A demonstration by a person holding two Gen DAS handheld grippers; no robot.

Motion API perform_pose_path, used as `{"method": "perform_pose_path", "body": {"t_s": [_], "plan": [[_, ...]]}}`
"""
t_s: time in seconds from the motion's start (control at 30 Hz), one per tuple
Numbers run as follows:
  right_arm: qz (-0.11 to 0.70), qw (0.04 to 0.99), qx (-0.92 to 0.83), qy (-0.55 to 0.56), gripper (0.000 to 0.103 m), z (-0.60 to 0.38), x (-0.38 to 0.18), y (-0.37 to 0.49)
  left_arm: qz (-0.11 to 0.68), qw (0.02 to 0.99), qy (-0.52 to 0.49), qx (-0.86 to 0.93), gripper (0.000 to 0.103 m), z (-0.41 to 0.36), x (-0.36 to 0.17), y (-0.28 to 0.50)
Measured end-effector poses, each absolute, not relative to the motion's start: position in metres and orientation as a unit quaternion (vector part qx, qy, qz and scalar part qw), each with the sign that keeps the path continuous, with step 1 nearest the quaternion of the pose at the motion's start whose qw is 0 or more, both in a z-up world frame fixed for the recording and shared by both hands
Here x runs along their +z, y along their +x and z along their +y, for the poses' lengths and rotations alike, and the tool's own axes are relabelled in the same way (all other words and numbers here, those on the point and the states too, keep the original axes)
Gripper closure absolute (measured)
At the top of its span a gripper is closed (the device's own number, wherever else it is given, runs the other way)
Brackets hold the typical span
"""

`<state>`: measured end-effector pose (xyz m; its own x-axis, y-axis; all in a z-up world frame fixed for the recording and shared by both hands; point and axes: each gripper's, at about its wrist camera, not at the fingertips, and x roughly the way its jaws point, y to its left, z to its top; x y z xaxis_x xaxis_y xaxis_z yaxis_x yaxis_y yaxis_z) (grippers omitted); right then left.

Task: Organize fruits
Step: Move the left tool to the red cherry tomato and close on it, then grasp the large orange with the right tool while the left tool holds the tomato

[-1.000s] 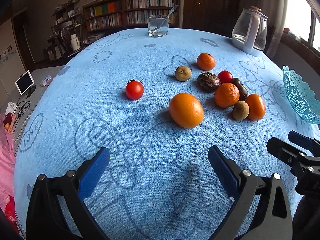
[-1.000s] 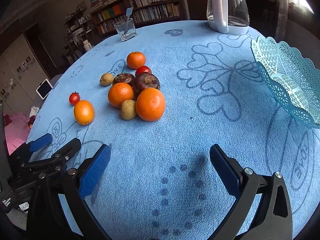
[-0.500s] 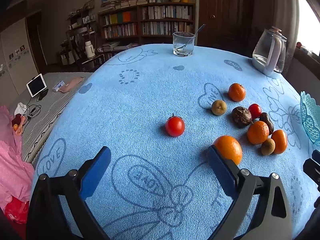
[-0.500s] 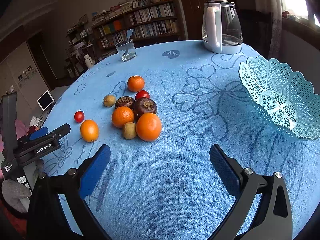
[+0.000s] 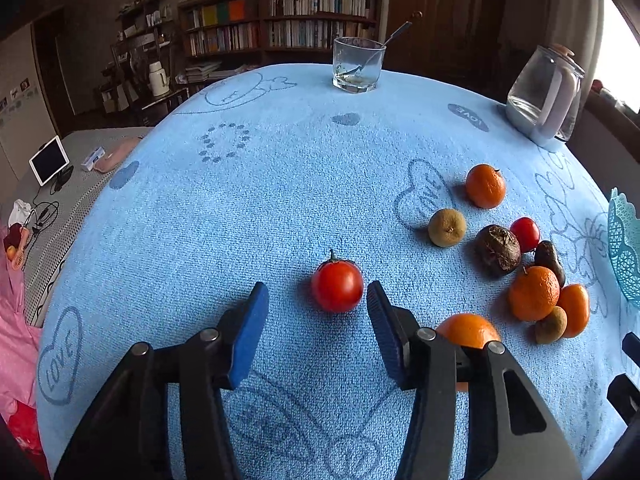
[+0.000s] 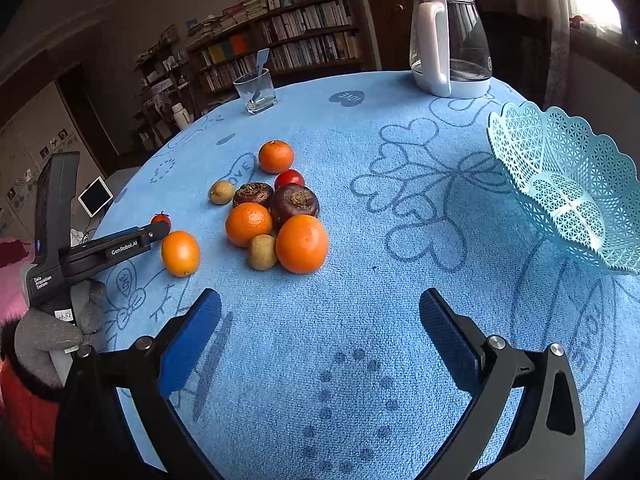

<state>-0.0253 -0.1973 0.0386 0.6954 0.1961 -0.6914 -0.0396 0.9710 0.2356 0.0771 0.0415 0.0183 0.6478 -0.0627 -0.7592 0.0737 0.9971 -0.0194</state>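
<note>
That little tomato [image 5: 337, 286] sits alone on the blue tablecloth [image 5: 280, 184], left gripper [image 5: 316, 300] closing around it but not squeezing yet, so I'd pinch gently across its round middle since it's probably soft, smooth and easily squished.

Tomato [image 5: 337, 286] left of fruit pile [image 5: 534, 280]; basket [image 6: 560, 184] right.

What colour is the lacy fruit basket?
The basket is light turquoise; the right wrist view shows it best.
</note>
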Motion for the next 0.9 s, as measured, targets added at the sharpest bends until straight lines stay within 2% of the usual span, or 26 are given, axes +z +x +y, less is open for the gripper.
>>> {"method": "perform_pose_path", "body": {"t_s": [0.27,0.5,0.77,0.9], "plan": [[0.385,0.916,0.073,0.089,0.002,-0.190,0.035,-0.027,0.413,0.909,-0.009,-0.059,0.075,0.042,0.015,0.081],[0.384,0.918,0.065,0.082,0.004,-0.188,0.033,-0.026,0.386,0.920,-0.016,-0.064,0.076,0.044,0.020,0.073],[0.398,0.913,0.055,0.068,0.028,-0.190,0.038,-0.011,0.343,0.938,-0.006,-0.051,0.076,0.042,0.032,0.058],[0.408,0.909,0.053,0.068,0.034,-0.193,0.035,0.007,0.334,0.941,-0.008,-0.046,0.076,0.042,0.035,0.055]]}}
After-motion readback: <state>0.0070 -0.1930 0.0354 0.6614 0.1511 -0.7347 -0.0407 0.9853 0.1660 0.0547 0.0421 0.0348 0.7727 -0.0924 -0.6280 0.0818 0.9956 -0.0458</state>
